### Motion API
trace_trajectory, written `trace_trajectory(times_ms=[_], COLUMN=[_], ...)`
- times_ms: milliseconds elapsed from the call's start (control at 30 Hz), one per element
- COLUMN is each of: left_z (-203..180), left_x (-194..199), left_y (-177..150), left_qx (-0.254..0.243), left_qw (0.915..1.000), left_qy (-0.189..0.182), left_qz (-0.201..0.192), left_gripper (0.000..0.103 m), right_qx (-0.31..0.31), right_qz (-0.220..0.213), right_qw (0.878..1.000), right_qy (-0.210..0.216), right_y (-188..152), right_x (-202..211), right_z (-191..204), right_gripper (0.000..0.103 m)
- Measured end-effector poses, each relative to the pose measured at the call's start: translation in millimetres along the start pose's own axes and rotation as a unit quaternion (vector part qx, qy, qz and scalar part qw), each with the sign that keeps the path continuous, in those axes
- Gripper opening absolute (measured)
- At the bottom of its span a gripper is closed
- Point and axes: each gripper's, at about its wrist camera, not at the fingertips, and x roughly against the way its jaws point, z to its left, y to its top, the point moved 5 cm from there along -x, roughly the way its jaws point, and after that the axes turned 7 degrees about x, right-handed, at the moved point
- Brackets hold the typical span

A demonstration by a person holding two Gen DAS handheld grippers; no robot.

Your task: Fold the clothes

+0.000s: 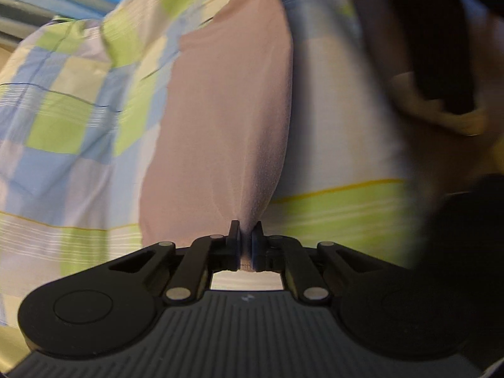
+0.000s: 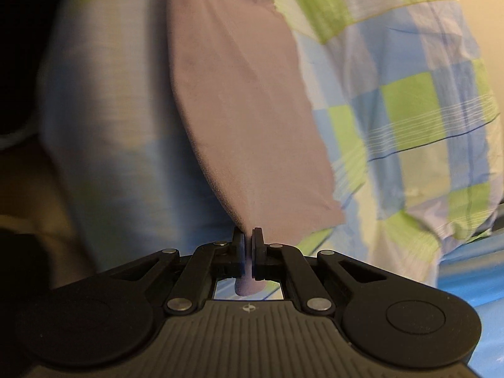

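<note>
A checked sheet [image 1: 72,119] in blue, green and white is being shown spread beneath everything. Above it, a pink garment [image 1: 226,119] is being held stretched between both tools. One corner is being pinched by the left gripper [image 1: 246,227], the opposite corner by the right gripper [image 2: 248,233].

A: What do the left tongs [image 1: 246,236] look like?
B: Matte black, with paired linkage bars, round silver rivets, and a ribbed grey deck carrying a small pale logo.
A: And the right tongs [image 2: 249,242]?
B: Identical, with round black discs at both sides.
</note>
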Motion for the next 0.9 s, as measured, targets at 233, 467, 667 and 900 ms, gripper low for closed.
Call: trace_trajectory(times_ms=[233,467,667,900], left_z=[-13.0,41.1,94.3,113.1], left_x=[19.9,45.3,51.6,31.8], left_y=[-11.1,-6.5,45.6,119.7], left_qx=[0.034,0.119,0.153,0.111], left_qw=[0.9985,0.9918,0.9834,0.9825], left_qy=[-0.036,-0.046,-0.063,-0.106], left_qz=[0.023,-0.009,-0.073,-0.105], left_gripper=[0.015,0.025,0.031,0.041], right_qx=[-0.044,-0.382,-0.707,-0.853], right_qz=[0.047,-0.014,-0.125,-0.161], right_qw=[0.998,0.924,0.696,0.496], right_qy=[0.006,0.002,0.013,0.038], right_y=[-15.1,-42.0,-65.6,-77.8], right_x=[23.9,74.7,103.4,90.7], right_z=[16.3,-33.3,-45.0,-13.9], right_gripper=[0.016,0.036,0.055,0.063])
